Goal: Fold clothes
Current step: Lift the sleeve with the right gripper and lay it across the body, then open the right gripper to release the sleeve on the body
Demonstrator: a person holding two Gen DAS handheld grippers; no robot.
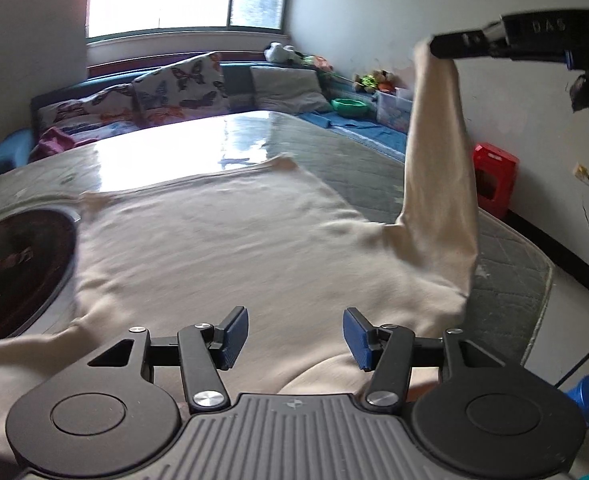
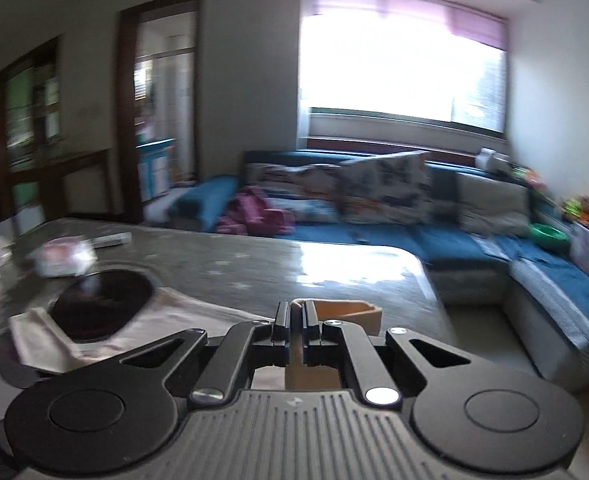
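A cream long-sleeved top (image 1: 222, 240) lies spread flat on the table. My left gripper (image 1: 296, 338) is open and empty, hovering just above the top's near edge. My right gripper (image 1: 434, 46) is shut on the cuff of the top's right sleeve (image 1: 438, 168) and holds it high, so the sleeve hangs straight down to the shoulder. In the right wrist view my right gripper (image 2: 296, 312) is shut with the cream cuff (image 2: 346, 308) pinched between the fingers, above the table.
A dark round inset (image 1: 18, 268) sits in the table (image 1: 334, 152) left of the top. A red stool (image 1: 494, 176) stands on the floor at right. A blue sofa (image 2: 374, 236) with cushions lies beyond. Small packets (image 2: 62, 256) lie at the table's far left.
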